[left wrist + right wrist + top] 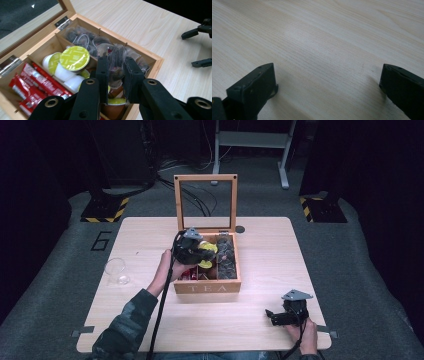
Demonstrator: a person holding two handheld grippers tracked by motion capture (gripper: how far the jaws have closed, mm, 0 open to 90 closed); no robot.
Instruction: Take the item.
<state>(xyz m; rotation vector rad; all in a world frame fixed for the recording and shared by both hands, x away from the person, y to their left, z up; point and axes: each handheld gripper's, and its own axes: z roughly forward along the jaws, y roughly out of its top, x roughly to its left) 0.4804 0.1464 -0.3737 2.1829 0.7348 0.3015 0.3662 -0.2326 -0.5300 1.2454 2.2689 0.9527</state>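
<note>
A wooden tea box (207, 288) marked TEA stands mid-table with its glass lid (205, 178) raised. Over its middle compartments hovers my left gripper (209, 253), held by a hand coming from the left. In the left gripper view that gripper (117, 65) is shut on a translucent tea bag (117, 57), lifted a little above the box. Below it lie lime-lidded capsules (75, 58), red sachets (35, 82) and more tea bags (82, 38) in the far row. My right gripper (270, 316) rests open near the table's front right, with bare wood between its fingers (328, 75).
A clear glass cup (116, 270) lies at the left of the light wooden table (265, 250). The right gripper (200, 47) is also seen from the left one, well away from the box. Cables and stand legs sit on the floor behind.
</note>
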